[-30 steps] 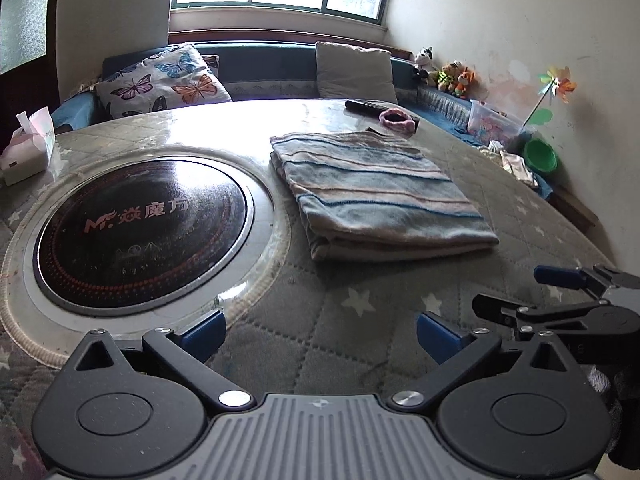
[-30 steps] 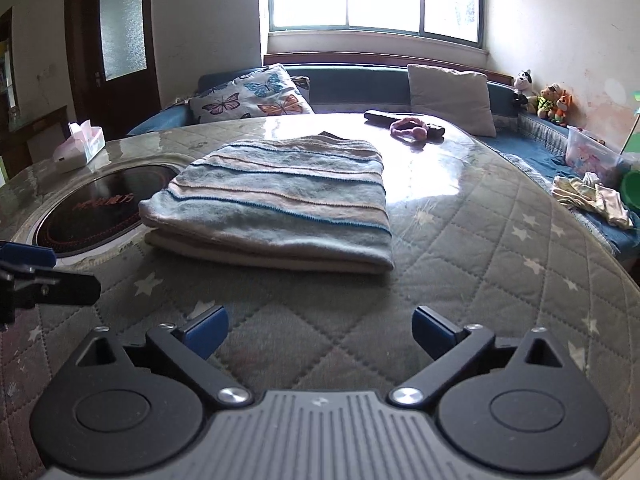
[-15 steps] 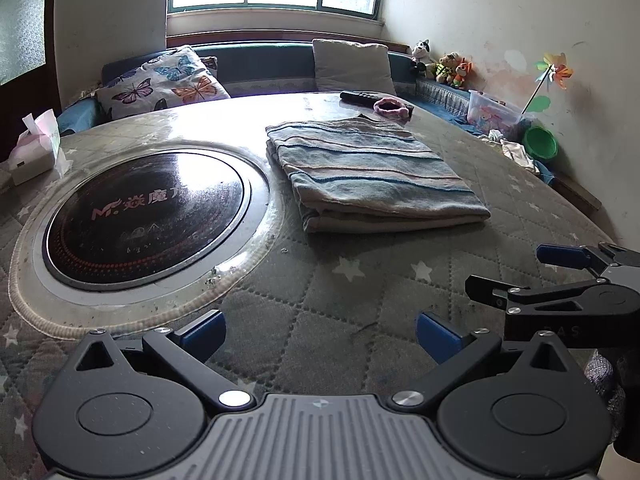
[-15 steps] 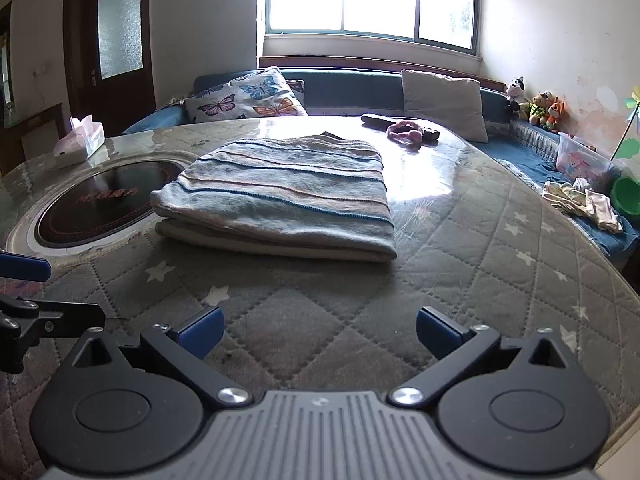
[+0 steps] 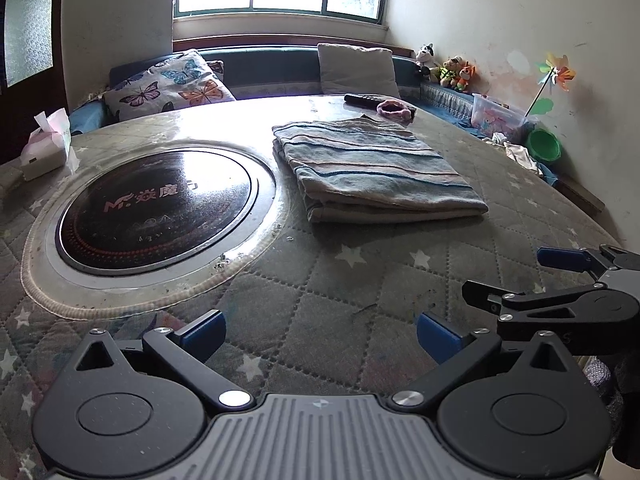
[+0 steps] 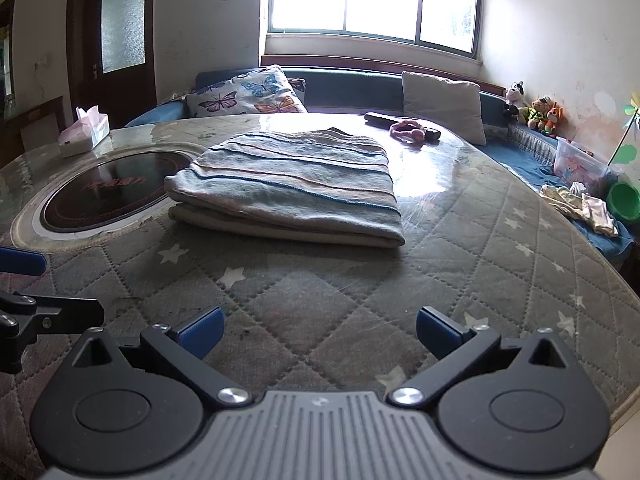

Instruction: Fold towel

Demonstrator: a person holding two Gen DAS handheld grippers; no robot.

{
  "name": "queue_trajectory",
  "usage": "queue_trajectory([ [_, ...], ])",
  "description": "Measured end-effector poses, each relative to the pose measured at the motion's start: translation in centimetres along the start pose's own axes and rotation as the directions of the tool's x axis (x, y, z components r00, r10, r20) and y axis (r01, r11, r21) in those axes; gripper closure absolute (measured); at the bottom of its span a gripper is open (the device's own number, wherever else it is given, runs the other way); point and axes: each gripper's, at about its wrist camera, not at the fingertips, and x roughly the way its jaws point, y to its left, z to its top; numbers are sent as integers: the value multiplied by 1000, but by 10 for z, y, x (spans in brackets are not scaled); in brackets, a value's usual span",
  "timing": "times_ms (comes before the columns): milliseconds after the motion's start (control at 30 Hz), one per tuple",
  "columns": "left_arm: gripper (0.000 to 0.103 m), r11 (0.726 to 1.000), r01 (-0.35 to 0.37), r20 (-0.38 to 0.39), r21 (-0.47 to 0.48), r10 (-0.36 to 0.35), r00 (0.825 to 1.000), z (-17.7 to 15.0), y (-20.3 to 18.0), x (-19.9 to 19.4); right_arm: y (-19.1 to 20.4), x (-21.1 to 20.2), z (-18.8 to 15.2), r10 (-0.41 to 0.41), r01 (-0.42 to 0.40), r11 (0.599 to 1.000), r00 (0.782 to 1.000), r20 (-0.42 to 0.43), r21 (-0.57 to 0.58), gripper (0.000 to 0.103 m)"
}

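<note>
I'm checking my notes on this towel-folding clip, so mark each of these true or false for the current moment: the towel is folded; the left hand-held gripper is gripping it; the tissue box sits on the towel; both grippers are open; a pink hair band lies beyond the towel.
1. The striped towel lies folded on the table. True.
2. The left hand-held gripper is gripping the towel. False: it is apart from the towel and holds nothing.
3. The tissue box sits on the towel. False: it stands on the table's far left edge.
4. The right hand-held gripper and the left one are both open. True.
5. A pink hair band lies beyond the towel. True.
</note>
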Motion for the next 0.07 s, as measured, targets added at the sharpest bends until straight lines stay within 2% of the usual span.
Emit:
queue_trajectory([
  [67,0,1000,-8,4,1,8,1000,-1,0,-1,0,-1,0,0,0,1000,1000,2,0,0],
])
